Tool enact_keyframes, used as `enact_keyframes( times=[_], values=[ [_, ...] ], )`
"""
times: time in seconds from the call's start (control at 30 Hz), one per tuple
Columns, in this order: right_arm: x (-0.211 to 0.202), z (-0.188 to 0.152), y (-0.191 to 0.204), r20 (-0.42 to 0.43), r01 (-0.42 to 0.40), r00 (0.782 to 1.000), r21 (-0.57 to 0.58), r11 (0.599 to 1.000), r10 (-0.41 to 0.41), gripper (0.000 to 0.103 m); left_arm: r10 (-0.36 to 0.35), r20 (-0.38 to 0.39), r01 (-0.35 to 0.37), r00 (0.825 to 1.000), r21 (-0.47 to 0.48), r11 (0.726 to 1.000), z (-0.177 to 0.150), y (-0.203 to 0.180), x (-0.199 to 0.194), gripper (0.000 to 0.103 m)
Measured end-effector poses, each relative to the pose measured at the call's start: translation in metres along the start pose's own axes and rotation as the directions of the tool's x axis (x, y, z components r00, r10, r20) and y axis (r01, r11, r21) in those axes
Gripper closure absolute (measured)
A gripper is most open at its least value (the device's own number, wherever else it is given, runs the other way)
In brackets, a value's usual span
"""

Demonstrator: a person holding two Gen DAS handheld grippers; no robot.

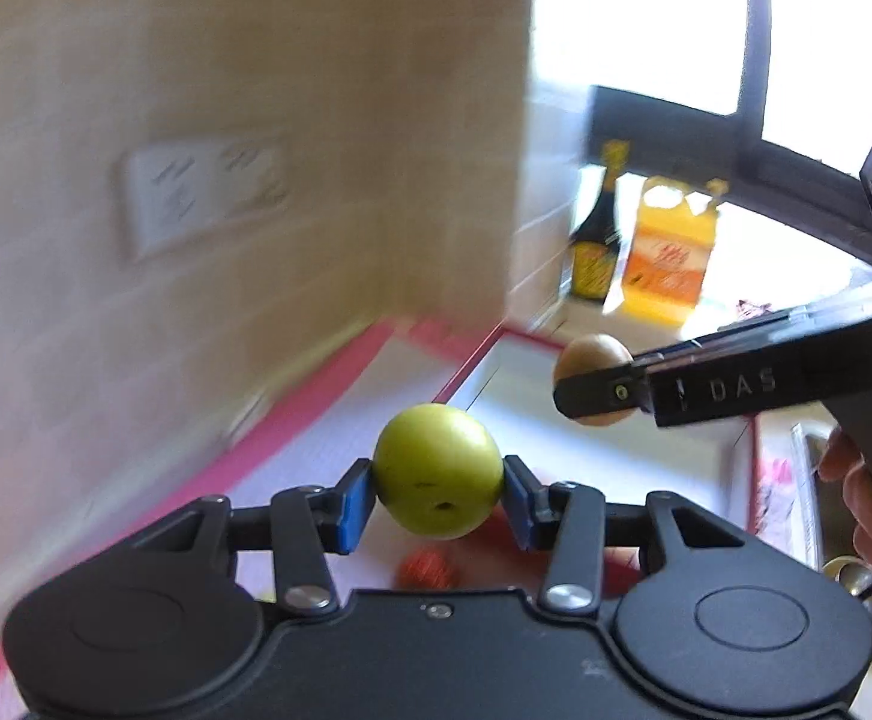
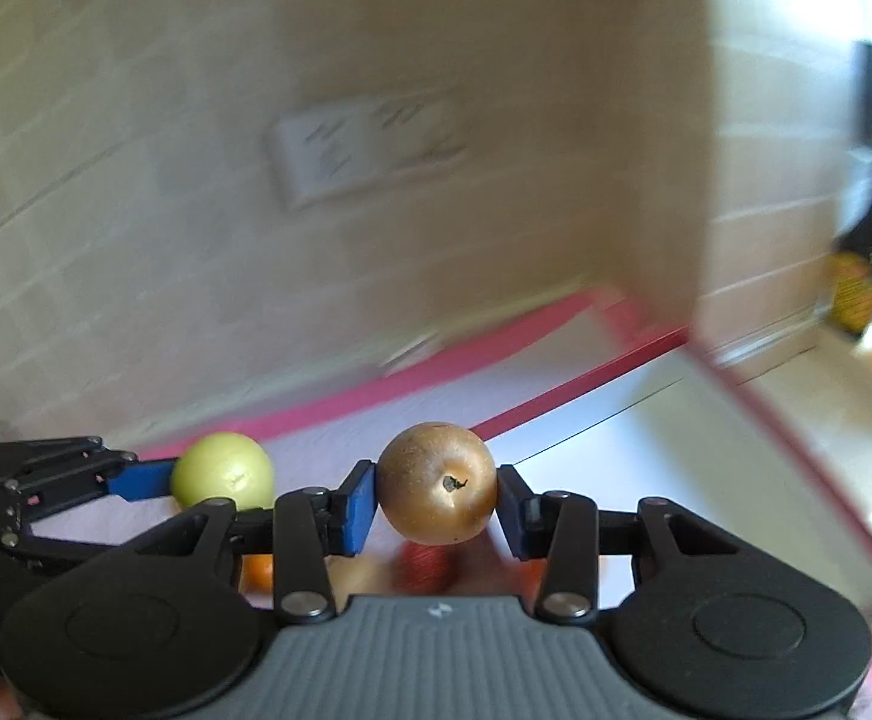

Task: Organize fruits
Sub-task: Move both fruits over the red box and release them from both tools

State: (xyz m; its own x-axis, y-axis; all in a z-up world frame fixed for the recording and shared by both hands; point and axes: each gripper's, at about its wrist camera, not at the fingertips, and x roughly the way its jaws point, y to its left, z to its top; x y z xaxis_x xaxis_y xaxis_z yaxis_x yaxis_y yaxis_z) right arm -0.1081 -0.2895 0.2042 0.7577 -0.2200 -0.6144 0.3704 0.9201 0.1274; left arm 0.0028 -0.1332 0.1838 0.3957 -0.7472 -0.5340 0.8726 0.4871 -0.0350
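My left gripper is shut on a green apple, held in the air above a white mat with a pink border. My right gripper is shut on a brown pear, also lifted. In the left wrist view the right gripper shows at the right with the pear. In the right wrist view the left gripper shows at the left with the apple. A red fruit lies below, also in the right wrist view, beside an orange fruit.
A tiled wall with a white socket plate stands close ahead. A dark bottle and an orange carton stand by the bright window at the back right. A sink edge lies at the right.
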Motion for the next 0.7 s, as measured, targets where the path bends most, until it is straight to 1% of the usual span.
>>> enact_keyframes(
  times=[0.03,0.07,0.13,0.2,0.27,0.33,0.47,0.57,0.7],
  values=[
    [-0.005,0.003,-0.009,0.017,0.028,0.999,0.012,1.000,-0.028,0.059,-0.024,0.014,0.023,1.000,0.020,1.000,0.010,-0.005,0.007,0.049],
    [-0.010,0.004,-0.018,0.030,0.057,0.998,0.026,0.998,-0.058,0.059,-0.061,0.058,0.060,0.996,0.024,0.998,0.018,-0.009,0.013,0.049],
    [-0.014,0.004,-0.036,0.039,0.106,0.993,0.057,0.993,-0.108,0.058,-0.098,0.067,0.095,0.993,0.045,0.994,0.030,-0.017,0.027,0.049],
    [-0.015,0.001,-0.058,0.023,0.150,0.988,0.091,0.984,-0.153,0.058,-0.137,0.059,0.134,0.989,0.052,0.990,0.038,-0.030,0.042,0.049],
    [-0.006,-0.009,-0.074,-0.022,0.201,0.980,0.128,0.971,-0.200,0.058,-0.173,0.035,0.171,0.984,0.055,0.984,0.043,-0.040,0.058,0.049],
    [0.004,-0.017,-0.085,-0.081,0.244,0.969,0.151,0.958,-0.234,0.058,-0.190,0.006,0.189,0.982,0.054,0.980,0.041,-0.049,0.074,0.049],
    [0.027,-0.038,-0.106,-0.191,0.303,0.944,0.180,0.936,-0.269,0.058,-0.222,-0.083,0.225,0.971,0.025,0.974,0.032,-0.061,0.109,0.049],
    [0.037,-0.052,-0.111,-0.236,0.319,0.933,0.193,0.928,-0.272,0.058,-0.240,-0.130,0.243,0.962,0.009,0.970,0.024,-0.067,0.130,0.049],
    [0.035,-0.064,-0.113,-0.252,0.335,0.924,0.179,0.925,-0.287,0.058,-0.252,-0.166,0.256,0.953,0.004,0.967,0.019,-0.074,0.142,0.049]
  ],
)
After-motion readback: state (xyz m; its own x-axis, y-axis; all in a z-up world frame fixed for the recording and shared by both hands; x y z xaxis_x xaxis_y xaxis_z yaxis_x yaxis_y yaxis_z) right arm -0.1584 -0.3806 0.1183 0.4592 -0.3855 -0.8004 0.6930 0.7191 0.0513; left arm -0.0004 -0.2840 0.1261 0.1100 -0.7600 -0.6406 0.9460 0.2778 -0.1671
